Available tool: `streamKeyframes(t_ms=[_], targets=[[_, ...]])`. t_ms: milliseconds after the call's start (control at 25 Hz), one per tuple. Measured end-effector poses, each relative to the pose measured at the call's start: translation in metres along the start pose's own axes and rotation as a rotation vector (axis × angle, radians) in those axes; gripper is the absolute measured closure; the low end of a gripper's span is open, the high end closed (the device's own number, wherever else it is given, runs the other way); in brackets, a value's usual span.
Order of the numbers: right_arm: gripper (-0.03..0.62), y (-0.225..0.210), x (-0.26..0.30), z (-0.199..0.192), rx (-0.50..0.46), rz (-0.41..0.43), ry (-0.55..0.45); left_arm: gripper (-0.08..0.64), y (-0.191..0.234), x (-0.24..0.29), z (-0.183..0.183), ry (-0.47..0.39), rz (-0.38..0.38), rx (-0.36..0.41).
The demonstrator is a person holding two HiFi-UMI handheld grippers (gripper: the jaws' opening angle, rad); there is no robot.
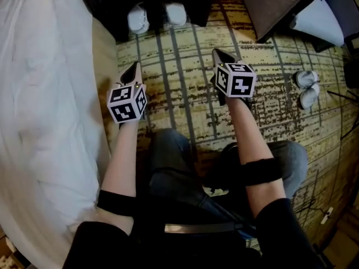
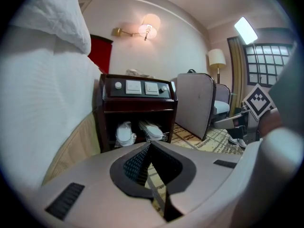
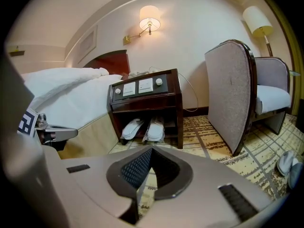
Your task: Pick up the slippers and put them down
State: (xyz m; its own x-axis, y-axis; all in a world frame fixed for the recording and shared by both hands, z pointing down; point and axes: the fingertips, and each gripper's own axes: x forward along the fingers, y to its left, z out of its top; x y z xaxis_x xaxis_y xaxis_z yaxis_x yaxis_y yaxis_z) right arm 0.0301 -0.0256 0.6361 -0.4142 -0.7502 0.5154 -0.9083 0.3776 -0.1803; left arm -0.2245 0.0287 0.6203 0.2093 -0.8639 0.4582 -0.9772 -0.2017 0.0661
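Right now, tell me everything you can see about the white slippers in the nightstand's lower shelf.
The white slippers are a soft-looking pair, seemingly in clear wrapping. They lie flat, side by side, in the open lower compartment of the dark wooden nightstand. They rest on its shelf, close together, and nothing else touches them.

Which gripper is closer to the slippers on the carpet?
Right. The right gripper is left of the slippers; the left gripper is farther off, by the bed.
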Motion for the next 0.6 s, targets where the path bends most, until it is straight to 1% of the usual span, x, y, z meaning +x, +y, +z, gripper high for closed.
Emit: streamKeyframes(t_ms=[280,440,600], targets=[[0.588,0.002,0.003,-0.006,-0.009,-0.003,0.008,0.56,-0.005,0.004,-0.017,0.027,-0.014,-0.005],[0.588,0.002,0.006,-0.007,-0.005,-0.005,0.008,0.56,-0.003,0.006,-0.018,0.026,-0.014,-0.005],[0.587,0.008,-0.001,-0.022,-0.007,0.003,0.032,0.56,-0.005,-0.002,-0.033,0.051,-0.011,-0.015]])
